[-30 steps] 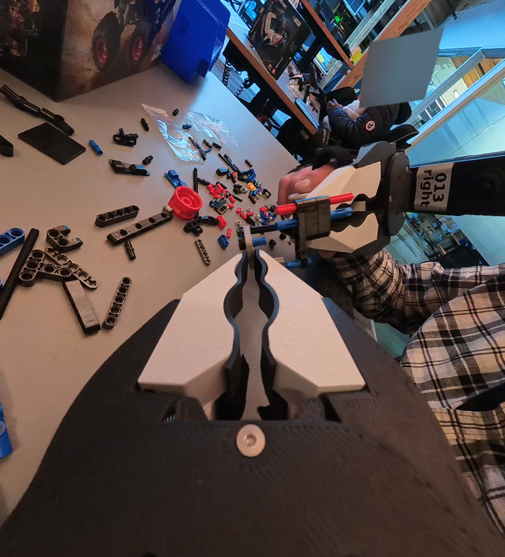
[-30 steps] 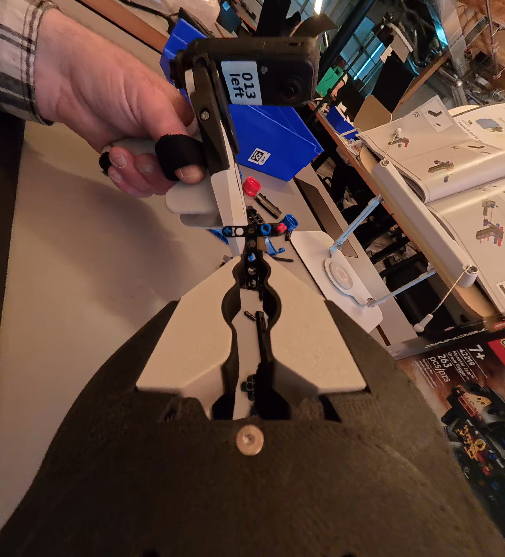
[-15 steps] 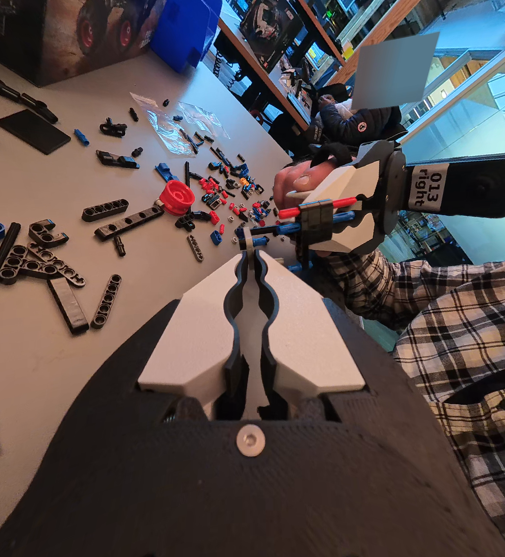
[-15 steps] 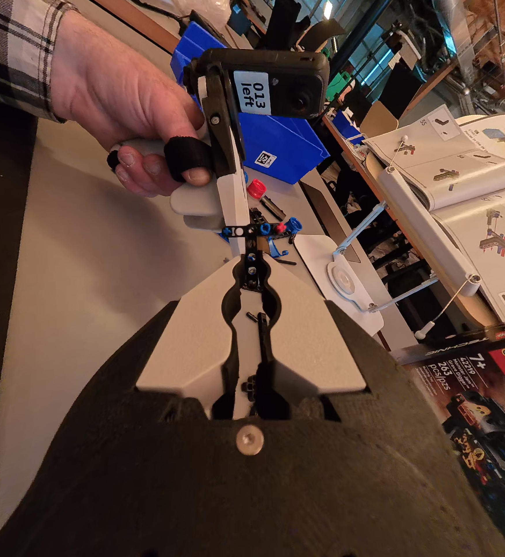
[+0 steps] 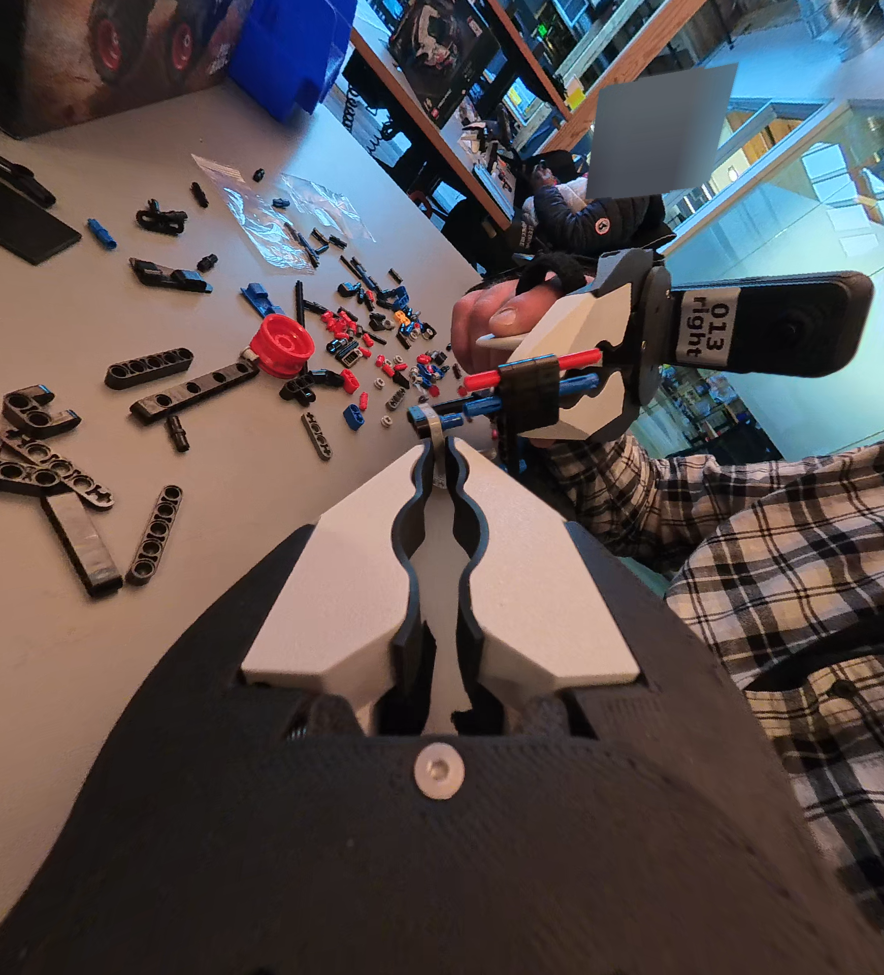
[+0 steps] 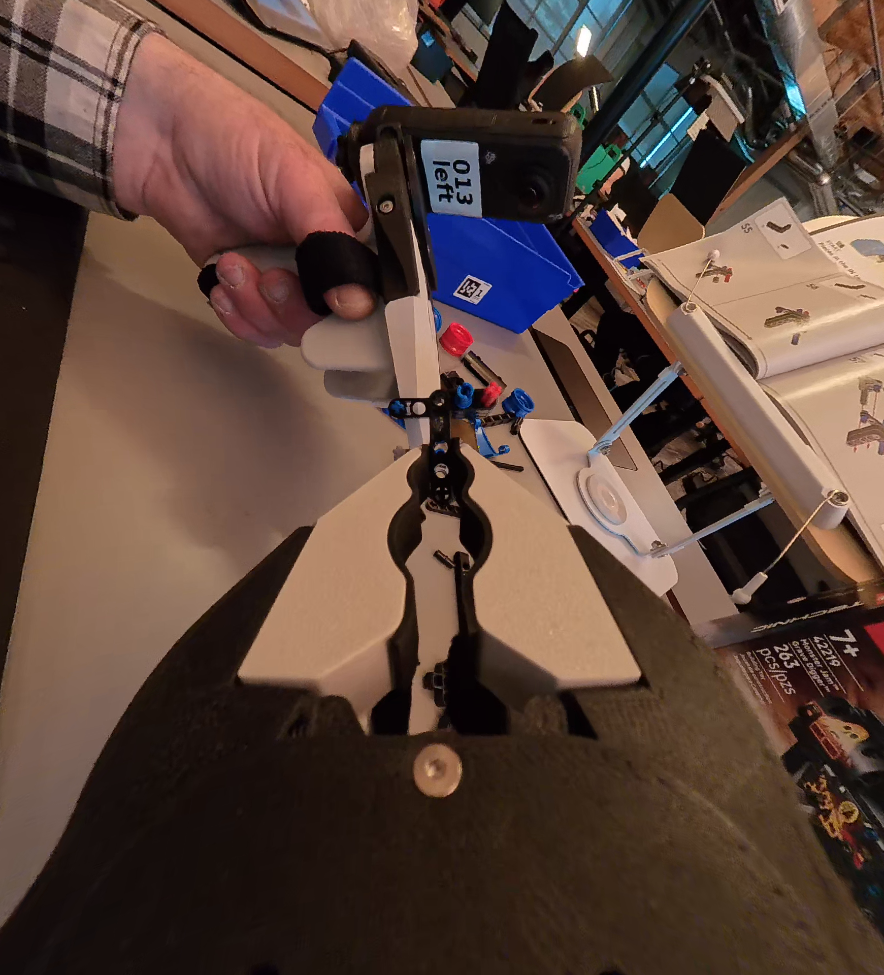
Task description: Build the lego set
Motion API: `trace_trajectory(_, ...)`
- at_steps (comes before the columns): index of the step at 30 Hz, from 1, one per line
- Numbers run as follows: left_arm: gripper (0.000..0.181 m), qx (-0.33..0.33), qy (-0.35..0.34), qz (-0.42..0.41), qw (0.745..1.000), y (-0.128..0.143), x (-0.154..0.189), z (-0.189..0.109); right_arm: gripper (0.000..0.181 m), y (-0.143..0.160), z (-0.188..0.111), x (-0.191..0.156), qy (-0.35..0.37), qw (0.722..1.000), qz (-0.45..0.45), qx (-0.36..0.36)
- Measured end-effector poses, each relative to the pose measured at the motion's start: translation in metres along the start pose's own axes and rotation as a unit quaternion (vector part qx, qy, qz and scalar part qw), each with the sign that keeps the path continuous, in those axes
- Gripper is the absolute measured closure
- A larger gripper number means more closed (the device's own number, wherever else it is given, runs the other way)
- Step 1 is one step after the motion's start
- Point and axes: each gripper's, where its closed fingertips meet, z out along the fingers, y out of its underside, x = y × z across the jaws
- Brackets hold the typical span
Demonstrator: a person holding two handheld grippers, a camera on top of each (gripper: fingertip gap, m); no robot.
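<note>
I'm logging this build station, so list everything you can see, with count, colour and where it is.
Small assembly: one, black with red and blue axles, clamped in the right tool.
Grey ring piece: one, pinched at the left tool's tip, against the assembly's blue axle.
Red wheel hub: one, on the table among loose parts.
Black beams: several, on the table's left part.
Small pins and connectors: many, red, blue, black, scattered mid-table.
Clear bags: at least two, far side of the table.
Blue bin: one, behind the left tool.
Instruction booklet: one, open on a stand.
Set box: one, dark, lower right.
Table: one, grey.
Left tool: shut.
Right tool: shut.
</note>
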Motion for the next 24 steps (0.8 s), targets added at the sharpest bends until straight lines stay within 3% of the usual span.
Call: trace_trajectory(24, 0.176, 0.071, 0.113, -0.012, 0.991, -0.023, 0.035, -0.006, 0.176, -0.021, -0.015, 0.018, -0.037, 0.977, 0.173, 0.120)
